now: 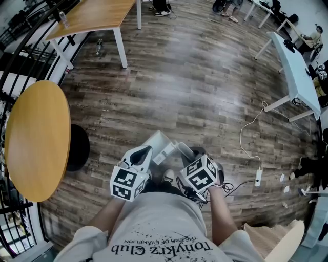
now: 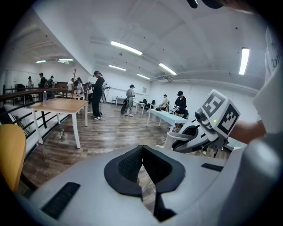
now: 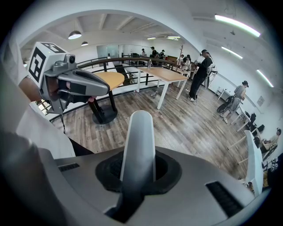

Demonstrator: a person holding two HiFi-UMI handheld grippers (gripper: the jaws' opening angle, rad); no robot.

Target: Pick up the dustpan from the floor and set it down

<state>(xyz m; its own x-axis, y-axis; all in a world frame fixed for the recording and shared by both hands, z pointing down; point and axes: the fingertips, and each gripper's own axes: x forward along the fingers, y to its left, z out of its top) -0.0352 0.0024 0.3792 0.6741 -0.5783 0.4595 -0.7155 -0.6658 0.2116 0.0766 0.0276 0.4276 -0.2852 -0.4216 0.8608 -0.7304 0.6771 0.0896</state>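
The dustpan's pale grey handle (image 3: 138, 145) rises straight up between the black pads of my right gripper (image 3: 138, 167), which is shut on it. In the head view the pale pan (image 1: 158, 143) shows just ahead of both grippers, over the wooden floor. My right gripper (image 1: 185, 151) is on its right side and my left gripper (image 1: 145, 152) is close on its left. In the left gripper view the left gripper (image 2: 142, 150) has its pad tips together with nothing between them. Whether the pan touches the floor is hidden.
A round wooden table (image 1: 36, 138) on a black base (image 1: 77, 147) stands at my left beside a black railing (image 1: 15, 30). A rectangular wooden table (image 1: 92, 15) is at the far left and a white table (image 1: 297, 71) at the right. A cable with a power strip (image 1: 258, 176) lies on the floor.
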